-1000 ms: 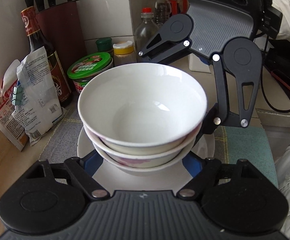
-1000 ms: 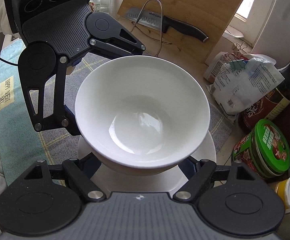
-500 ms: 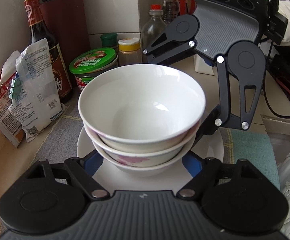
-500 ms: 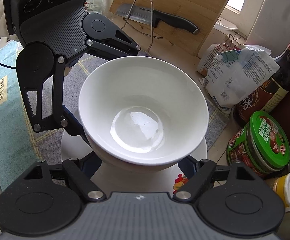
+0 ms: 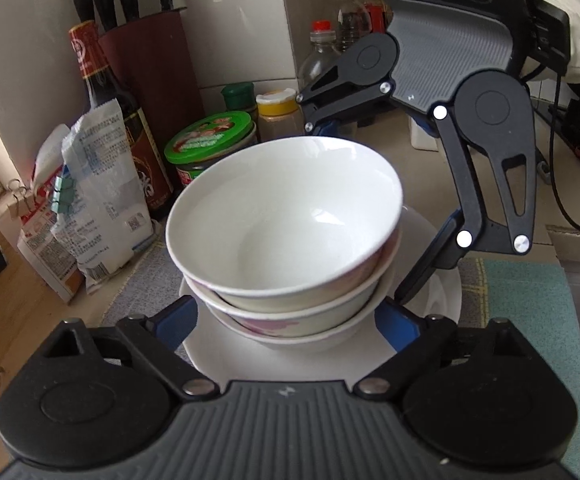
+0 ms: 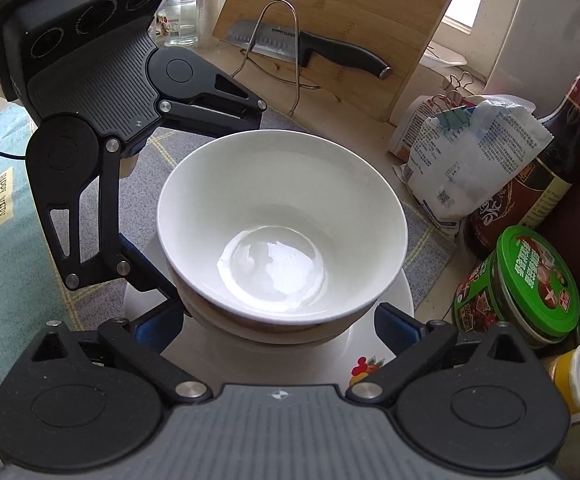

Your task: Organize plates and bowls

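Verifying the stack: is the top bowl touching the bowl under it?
Touching. The left wrist view shows the top bowl nested inside the second bowl, slightly tilted, its wall resting on that rim.

Three stacked bowls (image 5: 285,232) sit on one plate (image 5: 273,360), beside two paper bags (image 5: 97,196) and one green-lidded jar (image 5: 209,140).

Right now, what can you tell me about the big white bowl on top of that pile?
The top bowl is plain glossy white, likely ceramic, deep and round, empty, with light glinting off its bottom. It sits slightly tilted, nested in a stack of bowls; one below has a pinkish pattern. The stack rests on a white plate over a grey mat. The left gripper and right gripper straddle the stack from opposite sides, jaws spread wide; whether they touch is unclear.
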Motion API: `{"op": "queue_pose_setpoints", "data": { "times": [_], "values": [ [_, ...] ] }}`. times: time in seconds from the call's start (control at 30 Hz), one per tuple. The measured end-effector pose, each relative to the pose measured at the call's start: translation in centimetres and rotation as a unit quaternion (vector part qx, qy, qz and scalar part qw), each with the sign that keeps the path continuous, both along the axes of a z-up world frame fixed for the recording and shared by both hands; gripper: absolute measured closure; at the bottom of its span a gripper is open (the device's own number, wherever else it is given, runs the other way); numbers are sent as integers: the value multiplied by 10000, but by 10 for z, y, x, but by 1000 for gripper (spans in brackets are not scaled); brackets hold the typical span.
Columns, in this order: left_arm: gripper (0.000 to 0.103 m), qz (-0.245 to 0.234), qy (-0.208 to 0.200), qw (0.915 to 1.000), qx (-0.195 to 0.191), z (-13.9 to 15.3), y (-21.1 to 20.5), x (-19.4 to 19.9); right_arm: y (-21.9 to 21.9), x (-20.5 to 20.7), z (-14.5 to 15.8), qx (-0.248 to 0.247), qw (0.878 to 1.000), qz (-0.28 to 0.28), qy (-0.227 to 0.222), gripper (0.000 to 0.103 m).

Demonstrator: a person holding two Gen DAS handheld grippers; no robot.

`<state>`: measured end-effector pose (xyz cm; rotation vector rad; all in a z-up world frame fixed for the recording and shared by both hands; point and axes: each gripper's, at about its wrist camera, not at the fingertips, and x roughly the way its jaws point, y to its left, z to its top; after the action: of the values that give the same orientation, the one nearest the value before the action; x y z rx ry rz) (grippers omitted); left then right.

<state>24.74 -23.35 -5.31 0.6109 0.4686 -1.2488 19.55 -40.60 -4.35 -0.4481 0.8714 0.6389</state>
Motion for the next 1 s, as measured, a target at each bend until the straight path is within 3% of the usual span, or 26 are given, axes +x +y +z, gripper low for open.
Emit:
{"op": "queue_pose_setpoints", "data": {
  "times": [0.3,0.47,0.6,0.7,0.8,1.0],
  "values": [
    [2,683,-106,9971,-319,5,35,-17,9,-14,2,-41,9989,-467,-95,0],
    [1,1151,-136,9878,-1042,20,67,-37,28,-31,12,-90,9936,-1105,-218,0],
    [1,1391,-374,9750,-1693,36,88,-59,44,-44,23,-53,9812,-1900,-343,0],
    [1,1591,-387,9680,-1899,48,98,-74,51,-62,35,211,9631,-2658,-372,0],
    [1,1935,-152,9649,-1770,59,105,-82,57,-78,43,422,9407,-3343,-388,0],
    [1,2680,566,9537,-1245,74,112,-83,73,-119,53,545,8783,-4717,-561,0]
  ]
}}
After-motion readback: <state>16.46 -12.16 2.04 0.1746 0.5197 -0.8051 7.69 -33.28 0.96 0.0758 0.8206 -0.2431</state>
